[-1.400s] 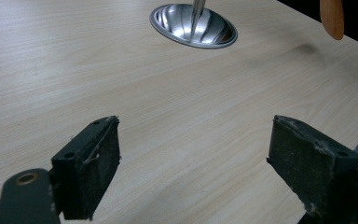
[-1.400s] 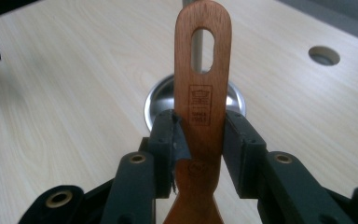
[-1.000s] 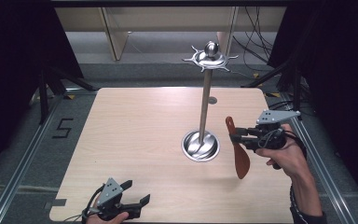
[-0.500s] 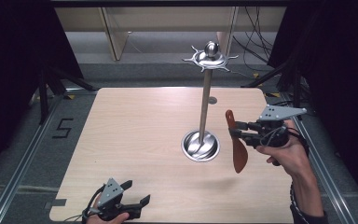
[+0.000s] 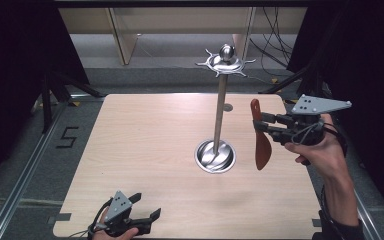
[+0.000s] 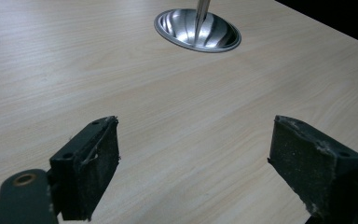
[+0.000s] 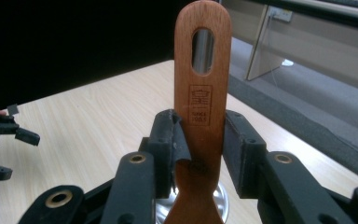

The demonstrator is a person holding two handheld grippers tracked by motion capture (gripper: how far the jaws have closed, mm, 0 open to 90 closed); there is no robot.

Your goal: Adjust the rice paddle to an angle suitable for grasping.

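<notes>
High view: right gripper (image 5: 266, 129) clamped on wooden spatula (image 5: 261, 140), held upright above table (image 5: 145, 145), just right of metal stand (image 5: 221, 100); stand's dish base (image 5: 215, 156) holds only the pole.
Left gripper view: left gripper (image 6: 193, 163) jaws apart, nothing btwn.
Right gripper view: spatula handle slot up, pinched.

The high view is looking forward and down over the whole counter (image 5: 145, 150) from well above both tools. The left tool's (image 6: 193, 170) camera is sitting close above the counter, facing the stand's base (image 6: 197, 30). The right tool's (image 7: 200, 149) camera is looking along its jaws, also catching that base (image 7: 221, 196).
</notes>
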